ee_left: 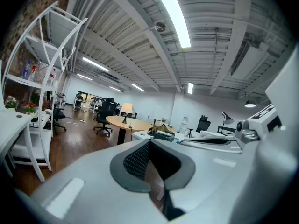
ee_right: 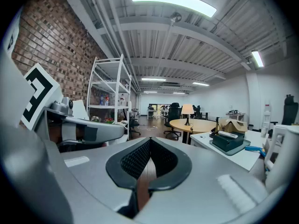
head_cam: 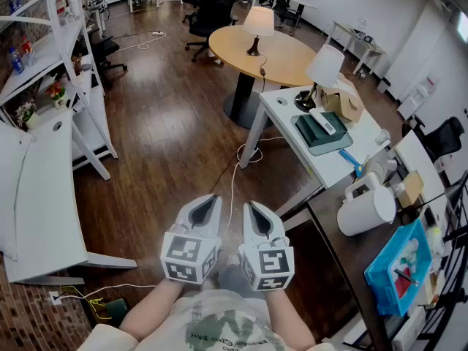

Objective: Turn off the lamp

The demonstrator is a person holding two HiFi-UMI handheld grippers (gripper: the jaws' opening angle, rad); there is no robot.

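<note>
- Right up close, the left gripper and right gripper sit side by side, low against the person's body. That looks like a carrying pose, not a reach.
- Each gripper's own view shows its fingers pressed together at the tips with nothing between them. There is nothing here to hold yet, so that makes sense.
- Both point ahead over the dark wooden floor, towards the tables.
- Further out, a white-shaded lamp stands on the white rectangular table. I can't tell if it is lit.
- Farthest, the cream-shaded table lamp glows on the round wooden table, well apart from both grippers. It's probably the target.
- A small dark lump lies on its cord, perhaps the switch. My guess is a walk over comes first.
</note>
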